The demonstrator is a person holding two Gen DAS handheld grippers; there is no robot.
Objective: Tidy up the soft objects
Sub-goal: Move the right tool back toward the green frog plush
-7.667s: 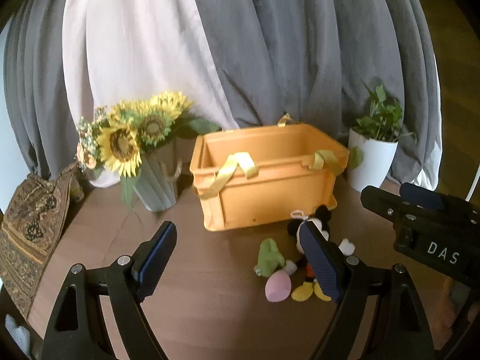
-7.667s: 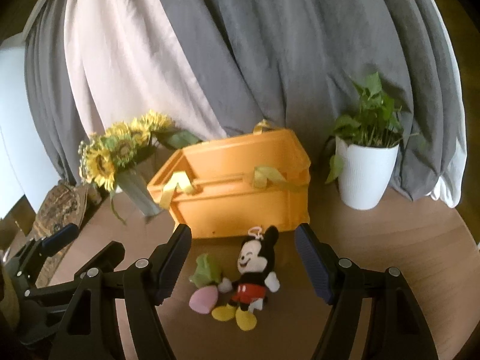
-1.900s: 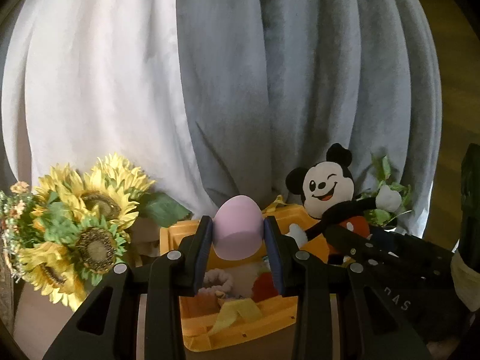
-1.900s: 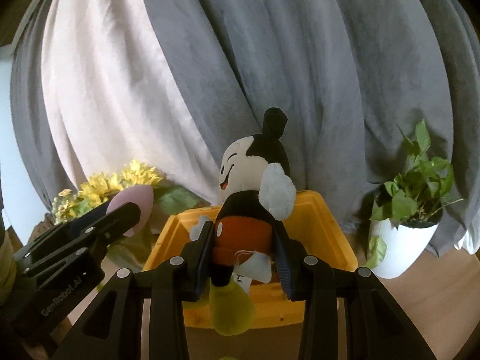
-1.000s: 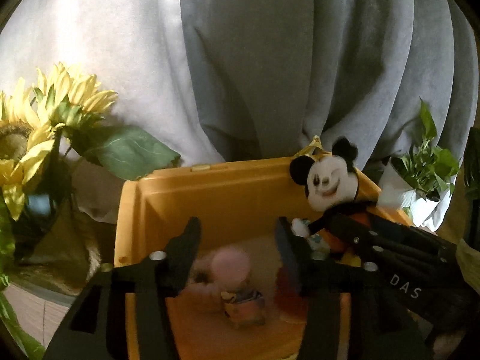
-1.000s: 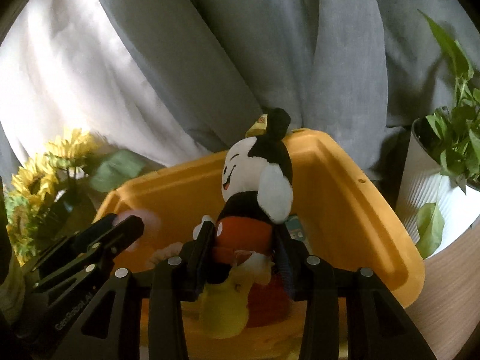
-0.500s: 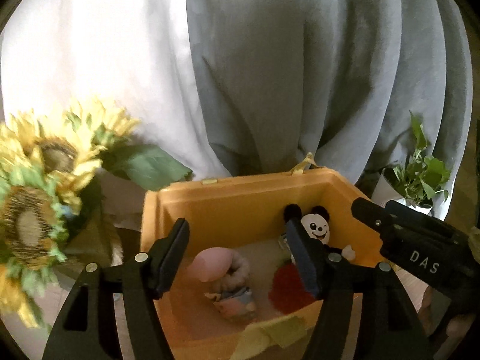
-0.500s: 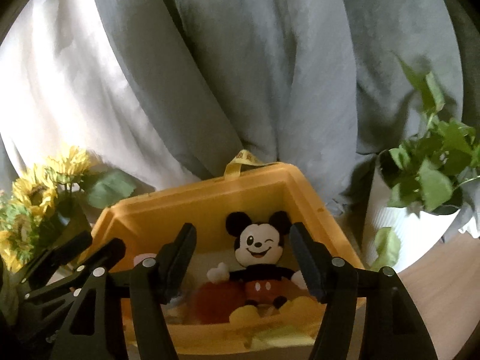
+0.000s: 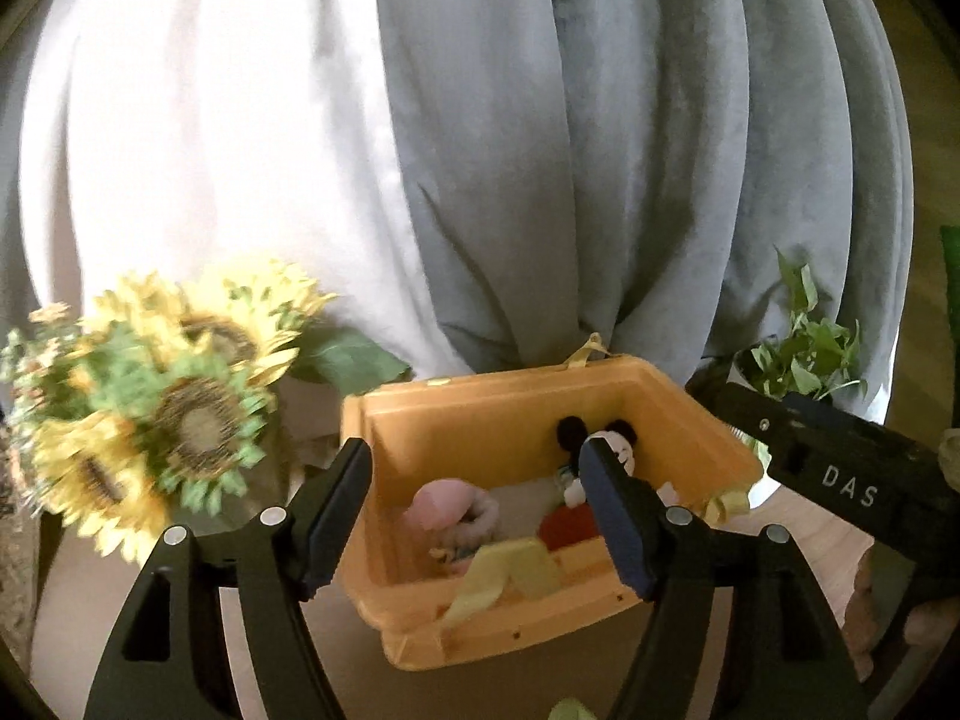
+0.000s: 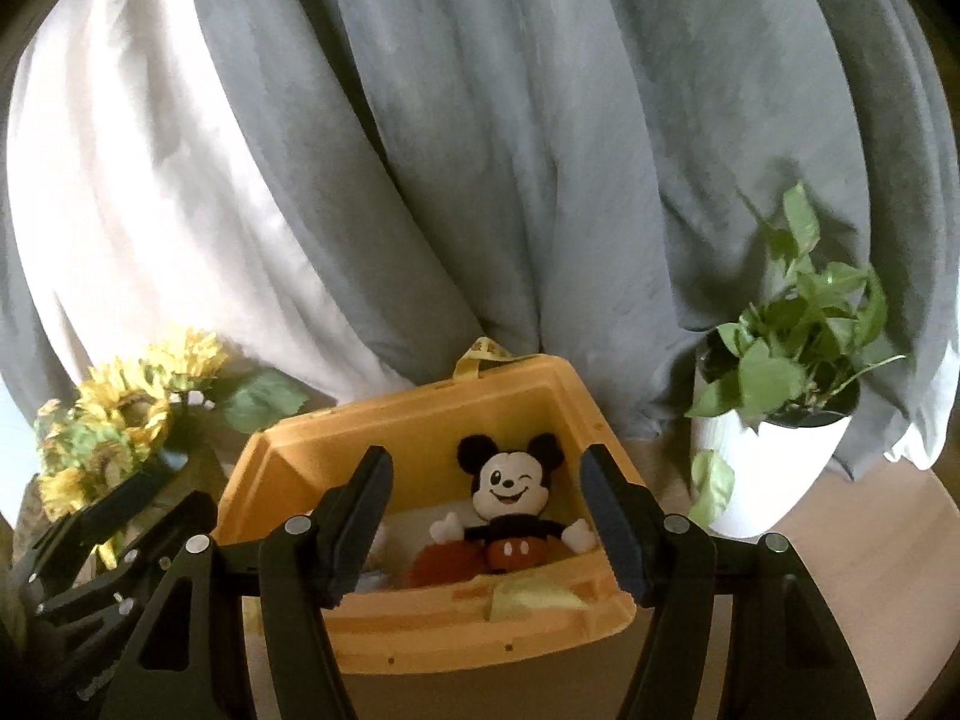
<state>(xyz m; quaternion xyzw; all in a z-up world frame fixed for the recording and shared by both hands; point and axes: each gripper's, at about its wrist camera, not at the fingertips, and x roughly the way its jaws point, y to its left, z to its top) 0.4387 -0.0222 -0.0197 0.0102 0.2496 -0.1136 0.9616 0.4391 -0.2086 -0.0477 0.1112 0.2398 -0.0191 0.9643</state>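
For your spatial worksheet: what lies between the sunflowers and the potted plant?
The orange bin, holding the mouse plush, sits between the sunflowers and potted plant, in the right wrist view.

Orange bin [image 9: 456, 420] is framed betw. the spread fingers [image 9: 336, 516], nothing gripped. Pink plush [image 9: 441, 498] and mouse doll [image 9: 606, 450] are seen inside, beyond fingertips. Sunflowers [image 9: 174, 414] lie left of fingers.

both wrist views overlook the orange bin [image 9: 690, 414].
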